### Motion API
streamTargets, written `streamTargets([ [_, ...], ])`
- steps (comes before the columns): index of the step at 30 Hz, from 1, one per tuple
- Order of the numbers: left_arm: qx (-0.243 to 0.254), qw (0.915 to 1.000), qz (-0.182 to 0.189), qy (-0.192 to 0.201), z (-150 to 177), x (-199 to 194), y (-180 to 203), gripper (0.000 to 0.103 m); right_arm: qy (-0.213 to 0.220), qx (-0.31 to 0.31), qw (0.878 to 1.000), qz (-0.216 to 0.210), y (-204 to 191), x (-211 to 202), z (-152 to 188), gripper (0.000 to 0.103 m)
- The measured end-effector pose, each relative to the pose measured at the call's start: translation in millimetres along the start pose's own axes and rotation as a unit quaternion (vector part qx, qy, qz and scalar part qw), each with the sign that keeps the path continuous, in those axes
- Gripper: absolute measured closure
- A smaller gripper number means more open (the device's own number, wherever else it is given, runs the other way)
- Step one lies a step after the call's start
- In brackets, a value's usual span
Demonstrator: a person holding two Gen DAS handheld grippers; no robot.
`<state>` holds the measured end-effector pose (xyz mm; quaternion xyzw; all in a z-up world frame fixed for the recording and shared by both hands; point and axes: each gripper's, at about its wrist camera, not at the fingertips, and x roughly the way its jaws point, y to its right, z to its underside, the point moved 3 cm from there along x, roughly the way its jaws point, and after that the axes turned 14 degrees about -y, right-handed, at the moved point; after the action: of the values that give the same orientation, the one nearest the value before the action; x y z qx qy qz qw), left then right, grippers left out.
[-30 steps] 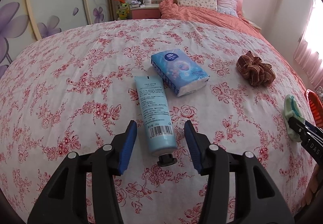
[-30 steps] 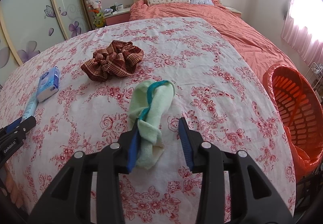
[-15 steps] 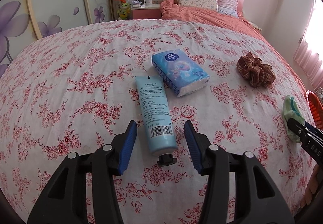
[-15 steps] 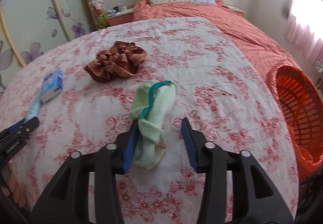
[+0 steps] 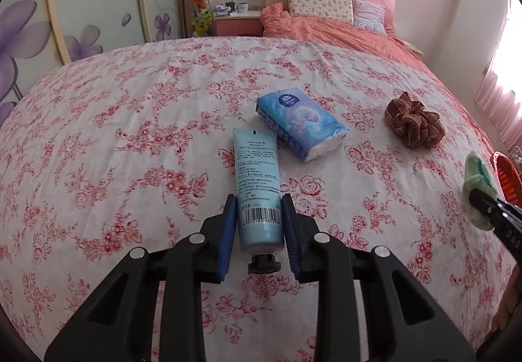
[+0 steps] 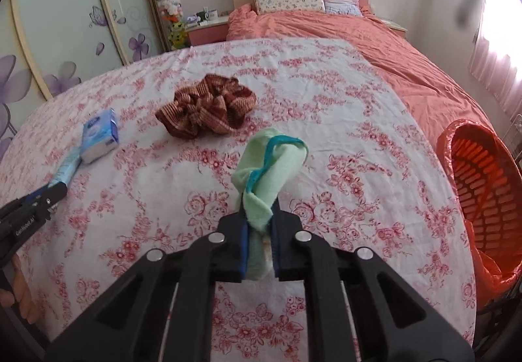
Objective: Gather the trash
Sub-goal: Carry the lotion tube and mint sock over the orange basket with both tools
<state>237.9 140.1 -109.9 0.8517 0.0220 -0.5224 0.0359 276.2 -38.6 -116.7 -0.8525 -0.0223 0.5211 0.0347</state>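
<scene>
A light blue tube (image 5: 256, 166) with a black cap lies on the floral bedspread (image 5: 130, 140). My left gripper (image 5: 257, 202) is closing on it, and both blue pads touch the tube's sides near the barcode. In the right wrist view my right gripper (image 6: 259, 208) is shut on a rolled pale green cloth (image 6: 270, 163) with a teal edge, whose free end sticks up past the fingertips. The same cloth (image 5: 478, 185) shows at the right edge of the left wrist view. The left gripper (image 6: 53, 187) with the tube (image 6: 67, 169) appears at the far left.
A blue tissue pack (image 5: 300, 123) lies just beyond the tube. A brown checked scrunchie (image 6: 205, 110) sits farther back. An orange basket (image 6: 456, 133) lined with an orange bag stands off the bed's right side. A salmon duvet and pillows lie at the far end.
Both grippers have narrowed: the left pads came in against the tube, and the right pads clamped the green cloth. Neither hand has shifted much.
</scene>
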Motion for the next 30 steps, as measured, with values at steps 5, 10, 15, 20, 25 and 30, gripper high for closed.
streamTargets([
  [5, 0.003, 0.9999, 0.000, 0.015, 0.3, -11.9, -0.9, 0.075, 0.018, 0.005, 1.000, -0.010, 4.0, -17.0, -2.0, 0.092],
  [10, -0.001, 0.9997, 0.002, 0.024, 0.5, -23.4, -2.2, 0.075, 0.028, 0.011, 0.999, -0.017, 10.0, -30.3, -0.6, 0.092],
  [15, -0.003, 0.9991, 0.005, 0.041, -1.9, -43.3, -0.3, 0.075, 0.043, 0.013, 0.999, -0.027, 12.4, -48.3, -0.5, 0.092],
  [20, 0.015, 0.9976, 0.016, 0.066, -6.0, -70.0, 13.8, 0.075, 0.062, 0.016, 0.997, -0.031, 17.7, -68.5, -2.6, 0.092],
  [25, 0.043, 0.9950, 0.032, 0.084, -11.1, -92.2, 43.5, 0.075, 0.078, 0.024, 0.996, -0.028, 27.5, -87.0, -3.7, 0.092],
  [30, 0.078, 0.9918, 0.047, 0.090, -13.6, -104.2, 80.3, 0.075, 0.094, 0.033, 0.995, -0.018, 44.9, -106.1, -2.3, 0.092],
])
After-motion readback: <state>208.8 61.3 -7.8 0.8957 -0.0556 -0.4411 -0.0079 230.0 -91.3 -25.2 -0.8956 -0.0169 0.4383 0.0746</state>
